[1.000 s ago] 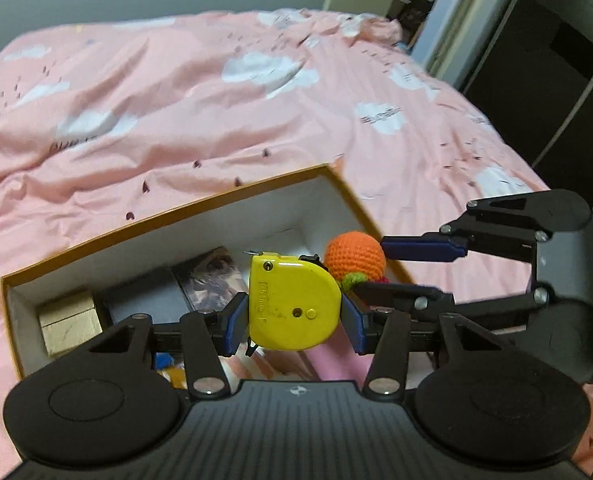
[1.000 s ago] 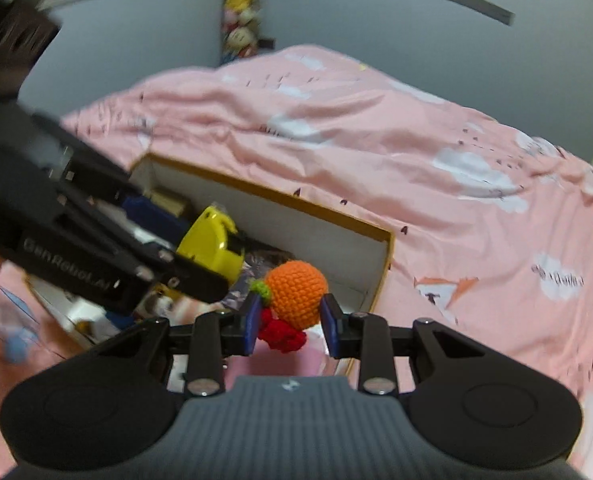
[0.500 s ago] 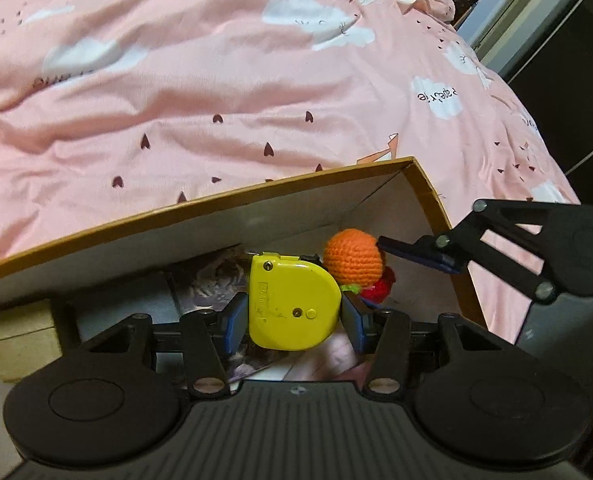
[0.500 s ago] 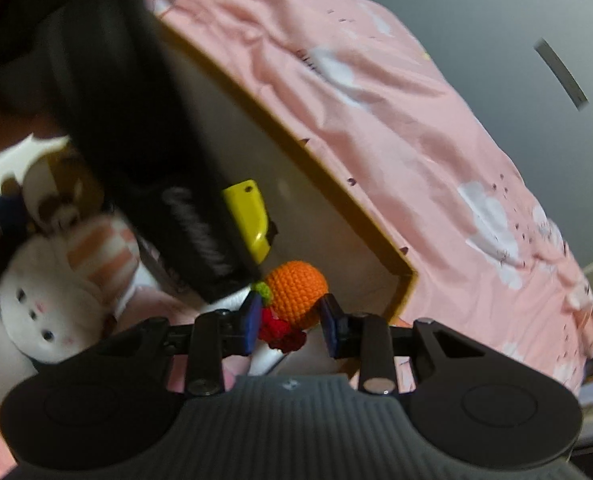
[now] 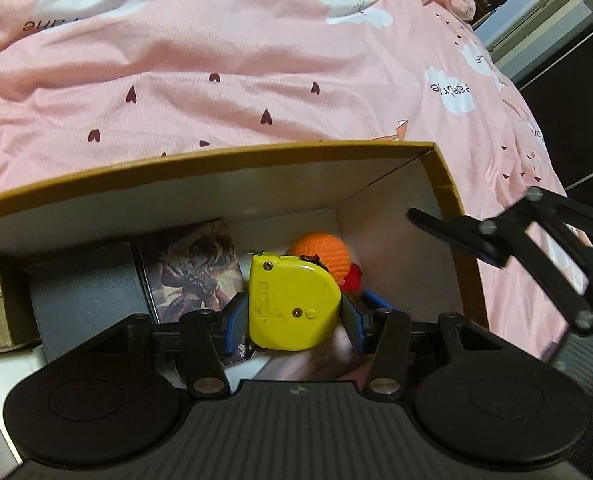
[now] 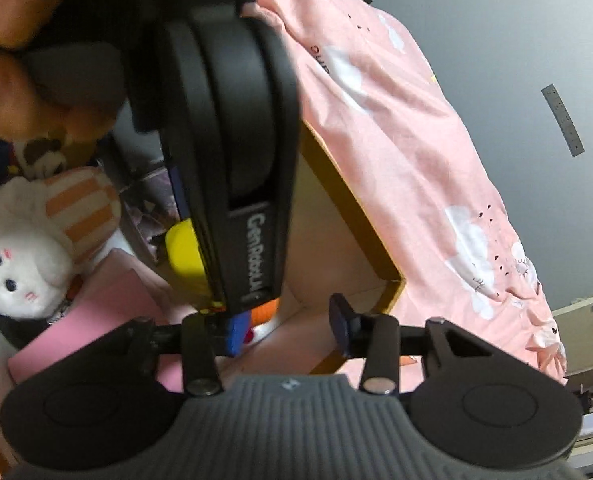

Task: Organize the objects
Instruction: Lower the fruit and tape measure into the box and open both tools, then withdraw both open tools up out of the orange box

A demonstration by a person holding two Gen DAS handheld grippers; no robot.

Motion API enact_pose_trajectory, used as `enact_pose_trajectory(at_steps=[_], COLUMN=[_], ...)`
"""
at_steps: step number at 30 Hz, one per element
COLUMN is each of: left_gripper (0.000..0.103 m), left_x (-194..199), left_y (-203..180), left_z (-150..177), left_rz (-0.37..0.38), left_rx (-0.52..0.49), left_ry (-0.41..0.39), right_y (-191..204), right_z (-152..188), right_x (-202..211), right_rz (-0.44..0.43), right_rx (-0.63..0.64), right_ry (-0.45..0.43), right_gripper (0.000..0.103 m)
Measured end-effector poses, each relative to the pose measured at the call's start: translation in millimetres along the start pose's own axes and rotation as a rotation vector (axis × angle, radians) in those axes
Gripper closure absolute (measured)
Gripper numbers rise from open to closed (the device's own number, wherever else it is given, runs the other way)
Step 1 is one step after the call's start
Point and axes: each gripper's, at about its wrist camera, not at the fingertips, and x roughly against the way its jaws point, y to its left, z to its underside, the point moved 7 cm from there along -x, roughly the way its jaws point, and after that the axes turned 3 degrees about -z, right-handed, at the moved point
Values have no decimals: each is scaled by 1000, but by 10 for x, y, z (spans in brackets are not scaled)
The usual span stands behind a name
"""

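Yellow plastic tape measure (image 5: pixel 294 306) is clamped between the blue pads of the left gripper (image 5: pixel 292 320) and is held inside the brown-rimmed white cardboard box (image 5: pixel 224 160), near its right end wall. Behind the tape measure, the orange crocheted ball (image 5: pixel 322 250) is seen lying in the box's right corner. The right gripper (image 6: pixel 288 326) has just been opening; its jaws stand apart with nothing pressed between them, the ball lying just beyond its left pad (image 6: pixel 236 332).
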Motion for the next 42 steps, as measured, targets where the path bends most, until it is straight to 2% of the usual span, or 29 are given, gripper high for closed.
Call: enact_pose_trajectory(at_steps=[7,10,13,19,24,29,33,39,42], left_gripper=[46,35,35,36,36,35,27,14,11], left_x=[4,78,163,530,1021,1536,1948,2422,2525], left_y=[14,15,10,-17,-30,-43,-62,-140,-162], left_z=[-4,-14,-14,42,180,352,515,832,1020], left_rz=[1,17,22,4,-96,-242,-329,-396,-442], left_rx=[21,26,25,-6,-66,-113,-116,-123,-124], left_ry=[-4,-26,-39,-119,-229,-332,-442,-597,-640], right_y=[-52,-74,-97,-194,-342,-248,-80,-6,96], right_z=[55,75,91,108,106,57,-36,-196,-247], right_x=[120,137,152,284,562,976,1257,1749,1889], right_rz=[-23,-24,-29,-53,-143,-218,-252,-186,-164], right_rx=[-43,-53,-65,-149,-357,-551,-672,-796,-841], right_ry=[-16,-17,-18,-30,-53,-69,-118,-211,-264], right_gripper=[58,58,58,58,58,49,42,38,29])
